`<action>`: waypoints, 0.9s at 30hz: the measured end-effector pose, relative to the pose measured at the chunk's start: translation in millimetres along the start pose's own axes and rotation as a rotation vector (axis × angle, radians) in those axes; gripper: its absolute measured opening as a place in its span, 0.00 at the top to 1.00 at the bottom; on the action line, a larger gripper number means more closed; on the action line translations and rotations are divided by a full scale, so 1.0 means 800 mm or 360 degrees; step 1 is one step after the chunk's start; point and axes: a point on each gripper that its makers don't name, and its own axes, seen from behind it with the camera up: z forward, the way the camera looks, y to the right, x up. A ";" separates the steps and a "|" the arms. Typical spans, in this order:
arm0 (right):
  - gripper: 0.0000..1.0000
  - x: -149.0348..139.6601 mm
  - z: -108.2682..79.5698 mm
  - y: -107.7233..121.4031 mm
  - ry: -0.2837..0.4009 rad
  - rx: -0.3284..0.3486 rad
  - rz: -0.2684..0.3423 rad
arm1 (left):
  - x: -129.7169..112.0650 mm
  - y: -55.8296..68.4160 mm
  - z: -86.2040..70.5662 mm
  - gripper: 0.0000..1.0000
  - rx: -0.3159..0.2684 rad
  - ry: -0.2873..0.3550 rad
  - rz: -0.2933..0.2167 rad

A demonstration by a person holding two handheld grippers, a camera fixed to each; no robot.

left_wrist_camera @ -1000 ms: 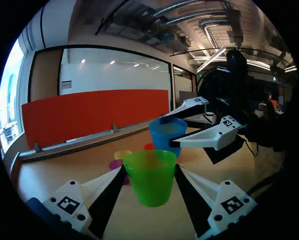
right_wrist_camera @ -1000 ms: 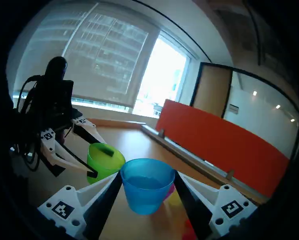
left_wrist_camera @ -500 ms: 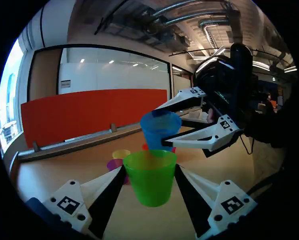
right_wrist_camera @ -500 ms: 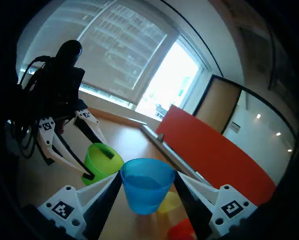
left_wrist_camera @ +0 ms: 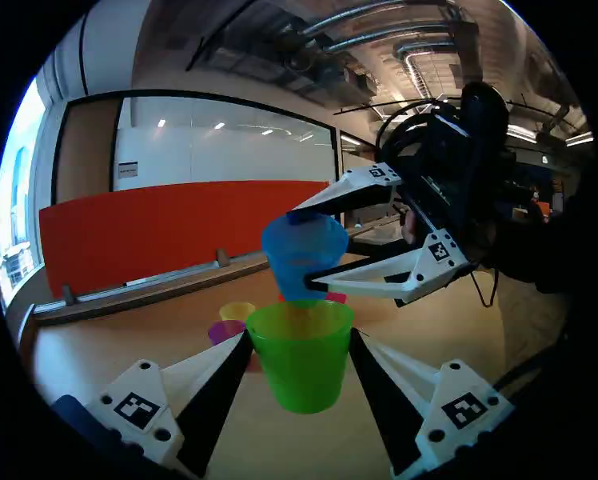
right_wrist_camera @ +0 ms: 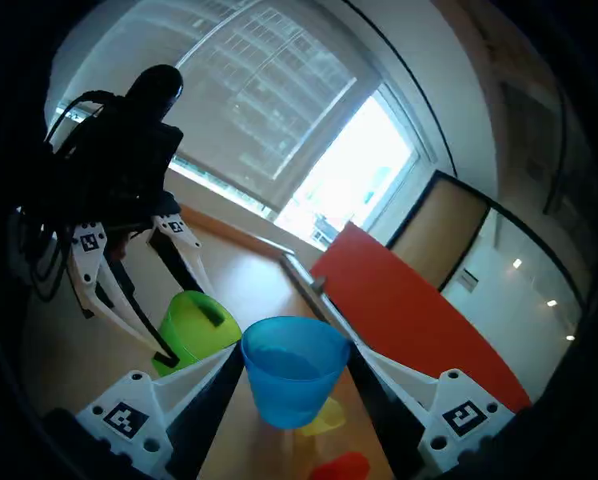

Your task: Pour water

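Wooden surface [left_wrist_camera: 123,344] spreads below. Left tool [left_wrist_camera: 299,338] is clamped on the upright green cup [left_wrist_camera: 300,376]. Right tool [right_wrist_camera: 295,360] is clamped on the blue cup [right_wrist_camera: 293,388], which hangs slightly tilted just above the green rim.

A light wooden table [left_wrist_camera: 131,340] carries a small cluster of plastic cups near its middle. In the left gripper view, a yellow cup [left_wrist_camera: 237,310] stands with a purple cup [left_wrist_camera: 224,330] just beside it on the near side, and a red cup [left_wrist_camera: 336,298], partly hidden, sits off to the right. A silver rail [left_wrist_camera: 167,275] runs along the table's far edge, where an orange partition [left_wrist_camera: 155,228] rises on small brackets. In the right gripper view, the yellow cup [right_wrist_camera: 324,418] and the red cup [right_wrist_camera: 340,467] sit near each other on the same bare wood.
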 end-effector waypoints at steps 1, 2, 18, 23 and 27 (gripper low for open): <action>0.07 0.001 0.000 0.001 0.0000 -0.0001 -0.0018 | 0.000 0.000 0.000 0.14 -0.0001 0.0001 0.0000; 0.07 0.002 0.000 0.002 0.0000 -0.0002 -0.0035 | 0.000 0.000 0.000 0.14 -0.0001 0.0002 -0.0001; 0.07 0.012 0.003 0.008 -0.0002 0.0004 -0.0266 | 0.003 0.007 0.004 0.14 -0.0021 0.0012 0.0007; 0.07 0.016 0.003 0.007 0.0001 0.0015 -0.0322 | 0.003 0.008 0.004 0.14 -0.0023 0.0012 0.0008; 0.07 0.018 0.005 0.009 -0.0003 0.0014 -0.0374 | 0.004 0.009 0.004 0.14 -0.0024 0.0013 0.0012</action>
